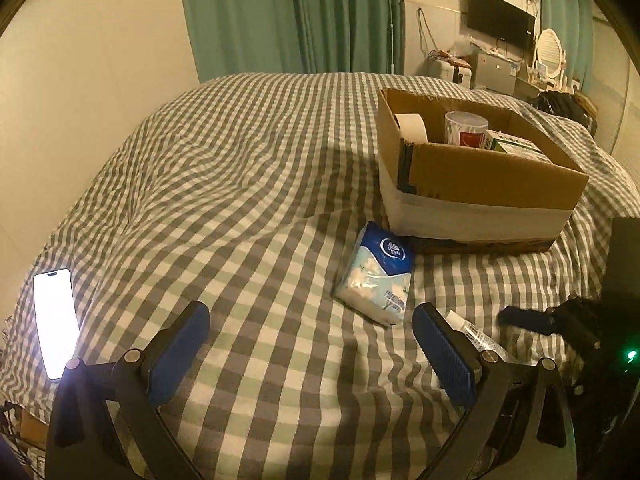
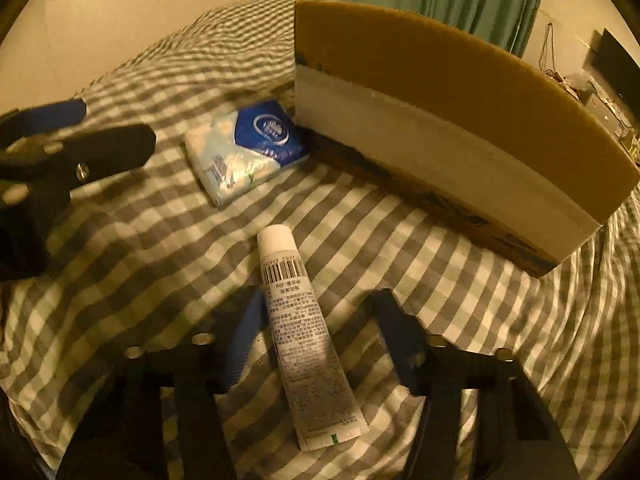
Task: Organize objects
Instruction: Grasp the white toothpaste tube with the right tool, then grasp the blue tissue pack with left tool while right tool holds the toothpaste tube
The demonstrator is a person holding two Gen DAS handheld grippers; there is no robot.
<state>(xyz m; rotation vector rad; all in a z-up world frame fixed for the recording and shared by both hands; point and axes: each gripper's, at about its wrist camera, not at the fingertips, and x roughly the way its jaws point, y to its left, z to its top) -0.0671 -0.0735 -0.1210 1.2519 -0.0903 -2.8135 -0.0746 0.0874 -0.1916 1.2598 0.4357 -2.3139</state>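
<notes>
Tube [image 2: 308, 336] lies lengthwise between the wide-open, empty right gripper [image 2: 316, 320] fingers; left gripper [image 1: 312, 344] is open, empty, farther off.

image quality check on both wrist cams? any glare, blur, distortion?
Left wrist: warm dim light, heavy fisheye bending; the lit phone screen is blown out white; the tissue pack and cardboard box are sharp. Right wrist: the right gripper fingers are smeared by motion blur; the tube barcode is readable but the fine print is not; the left gripper looks soft and dark.
</notes>
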